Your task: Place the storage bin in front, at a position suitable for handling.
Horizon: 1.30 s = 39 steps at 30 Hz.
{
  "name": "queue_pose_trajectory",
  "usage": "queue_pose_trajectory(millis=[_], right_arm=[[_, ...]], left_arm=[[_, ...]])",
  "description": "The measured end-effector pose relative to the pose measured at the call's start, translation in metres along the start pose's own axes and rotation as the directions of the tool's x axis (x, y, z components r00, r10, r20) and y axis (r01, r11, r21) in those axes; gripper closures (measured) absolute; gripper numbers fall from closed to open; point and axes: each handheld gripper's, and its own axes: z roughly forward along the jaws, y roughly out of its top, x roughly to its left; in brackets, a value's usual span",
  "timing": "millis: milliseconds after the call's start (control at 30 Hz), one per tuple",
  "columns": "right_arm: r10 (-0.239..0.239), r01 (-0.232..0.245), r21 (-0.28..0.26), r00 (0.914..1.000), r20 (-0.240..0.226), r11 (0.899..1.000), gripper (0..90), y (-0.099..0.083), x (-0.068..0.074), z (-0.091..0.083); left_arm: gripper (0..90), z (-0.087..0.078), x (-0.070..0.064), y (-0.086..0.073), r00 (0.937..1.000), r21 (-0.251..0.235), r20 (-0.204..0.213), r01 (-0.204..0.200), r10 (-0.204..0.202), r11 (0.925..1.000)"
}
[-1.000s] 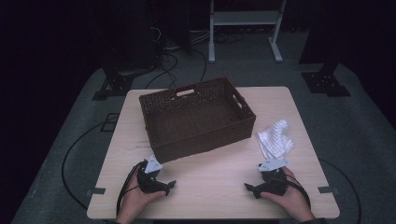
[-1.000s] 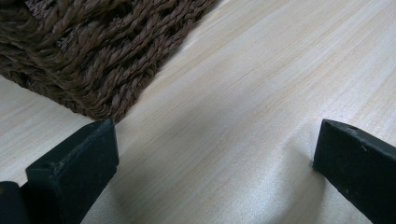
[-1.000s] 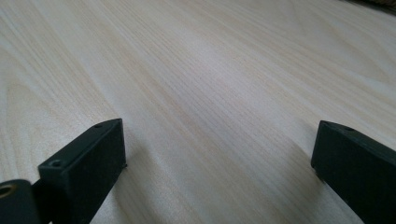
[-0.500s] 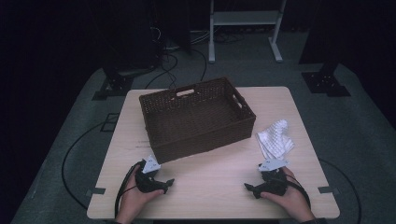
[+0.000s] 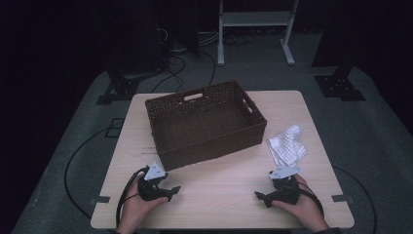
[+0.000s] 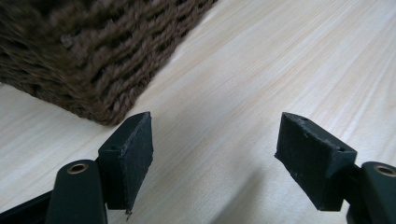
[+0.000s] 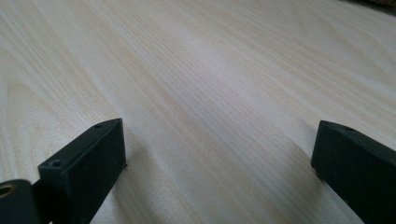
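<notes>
A dark brown woven basket (image 5: 207,124) with cut-out handles stands in the middle of the light wooden table (image 5: 219,180); it looks empty. A crumpled white cloth (image 5: 287,145) lies to its right. My left gripper (image 5: 173,190) rests on the table near the front left, held by a hand, jaws pointing right. In the left gripper view it (image 6: 217,156) is open over bare wood, with a basket corner (image 6: 93,60) just ahead at the left. My right gripper (image 5: 258,196) rests at the front right, below the cloth, jaws pointing left. In the right gripper view it (image 7: 219,163) is open on bare wood.
Black cables (image 5: 78,161) trail on the grey floor to the left of the table. A white metal stand (image 5: 253,29) and dark tripod bases (image 5: 341,85) are behind the table. Bare table surface lies between the two grippers.
</notes>
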Motion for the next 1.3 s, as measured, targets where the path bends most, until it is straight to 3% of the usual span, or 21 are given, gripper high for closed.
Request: queue_pose_trajectory(millis=[233,467,833,1067,1300], right_arm=[[0.002,-0.002,-0.001,1.0,0.0,1.0,2.4,0.0,0.0,0.0],[0.0,0.0,-0.001,1.0,0.0,1.0,2.4,0.0,0.0,0.0],[0.002,-0.002,0.0,1.0,-0.001,1.0,2.4,0.0,0.0,0.0],[0.002,-0.002,0.0,1.0,-0.001,1.0,2.4,0.0,0.0,0.0],[0.003,-0.003,0.0,1.0,-0.001,1.0,2.4,0.0,0.0,0.0]], left_arm=[[32.1,-0.016,0.004,0.01,0.9995,-0.028,0.026,0.02,-0.019,0.9994],[35.5,-0.025,0.004,0.019,0.9993,-0.033,0.034,-0.016,0.017,0.9993],[39.4,-0.045,0.011,0.032,0.998,-0.061,0.06,-0.018,0.022,0.998],[42.7,-0.053,0.014,0.041,0.9976,-0.074,0.056,-0.037,0.041,0.9965],[42.8,-0.062,0.018,0.062,0.9961,-0.107,0.034,-0.077,0.081,0.9912]])
